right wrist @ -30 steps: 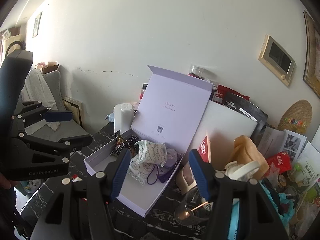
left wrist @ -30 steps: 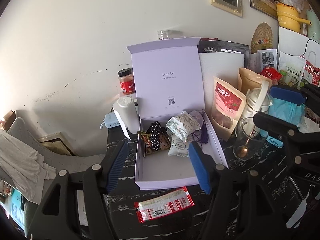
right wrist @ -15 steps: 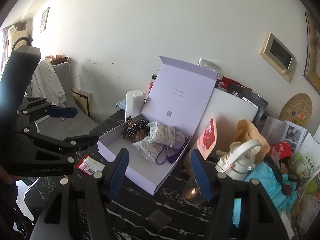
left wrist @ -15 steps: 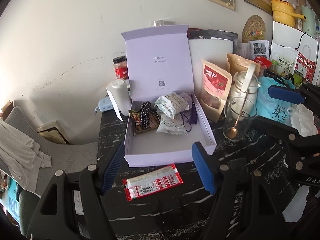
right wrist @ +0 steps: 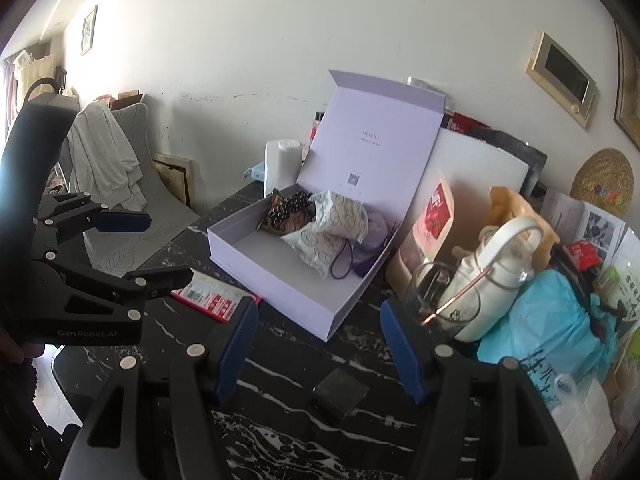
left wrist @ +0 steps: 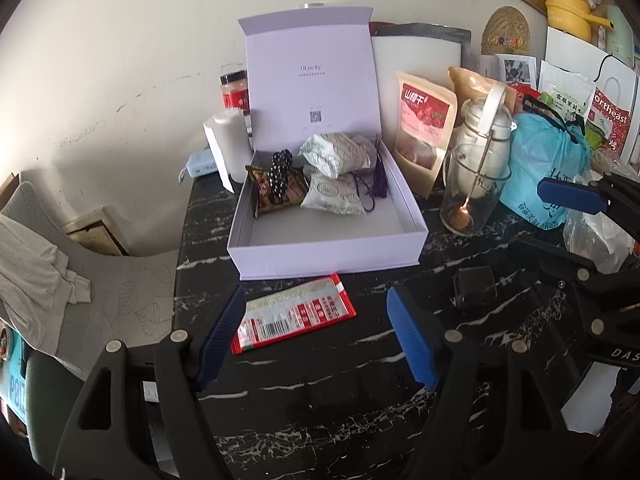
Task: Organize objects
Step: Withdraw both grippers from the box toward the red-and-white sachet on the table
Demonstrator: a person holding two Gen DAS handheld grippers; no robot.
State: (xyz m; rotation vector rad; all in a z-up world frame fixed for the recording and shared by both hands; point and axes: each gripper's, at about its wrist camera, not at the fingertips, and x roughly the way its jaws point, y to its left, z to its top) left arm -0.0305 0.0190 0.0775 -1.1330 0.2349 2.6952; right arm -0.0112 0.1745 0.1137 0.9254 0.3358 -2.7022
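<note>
Left wrist view: left gripper opening, empty, red sachet at 12 o'clock; flat foil could've skidded under pads.

The box lid hides most of the jar behind it, and in the right view only a sliver of that jar shows. Print on the lid is too small to read. The snack pack sits half under the dotted bow. The white board covers the dark bag at the far wall. At the right edge, the red-lettered bag is cut off. The left gripper's body runs off the bottom edge.
</note>
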